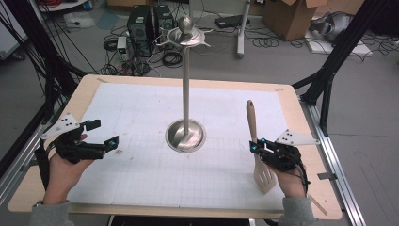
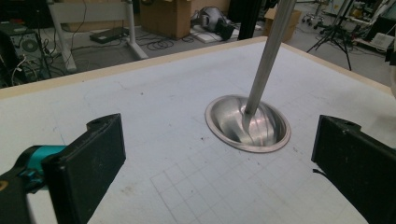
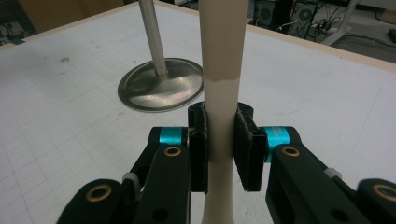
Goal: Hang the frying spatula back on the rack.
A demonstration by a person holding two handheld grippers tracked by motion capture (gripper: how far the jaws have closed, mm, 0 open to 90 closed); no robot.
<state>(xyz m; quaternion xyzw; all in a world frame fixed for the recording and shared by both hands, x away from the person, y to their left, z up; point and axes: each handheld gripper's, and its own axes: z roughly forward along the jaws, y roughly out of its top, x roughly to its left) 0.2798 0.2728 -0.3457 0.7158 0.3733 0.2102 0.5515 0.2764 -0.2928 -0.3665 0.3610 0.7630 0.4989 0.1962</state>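
Note:
A steel utensil stand (image 1: 186, 84) rises from its round base (image 1: 185, 136) at the table's middle, with hooks and a ball at the top. The base (image 2: 247, 123) lies ahead of my left gripper (image 2: 217, 154), whose jaws stand wide apart with nothing between them. In the high view that left gripper (image 1: 102, 134) is at the table's left. My right gripper (image 1: 256, 143) at the right is shut on a slotted spatula (image 1: 256, 141) with a wooden handle and pale blade. Both pads (image 3: 198, 140) press on the spatula's neck (image 3: 220, 112). The stand's base (image 3: 161, 84) sits beyond it.
A white gridded mat (image 1: 141, 113) covers the wooden table (image 1: 301, 117). Black frame struts (image 1: 339, 52) stand at both sides. Computers, cables and a cardboard box (image 1: 289, 16) lie on the floor behind the table.

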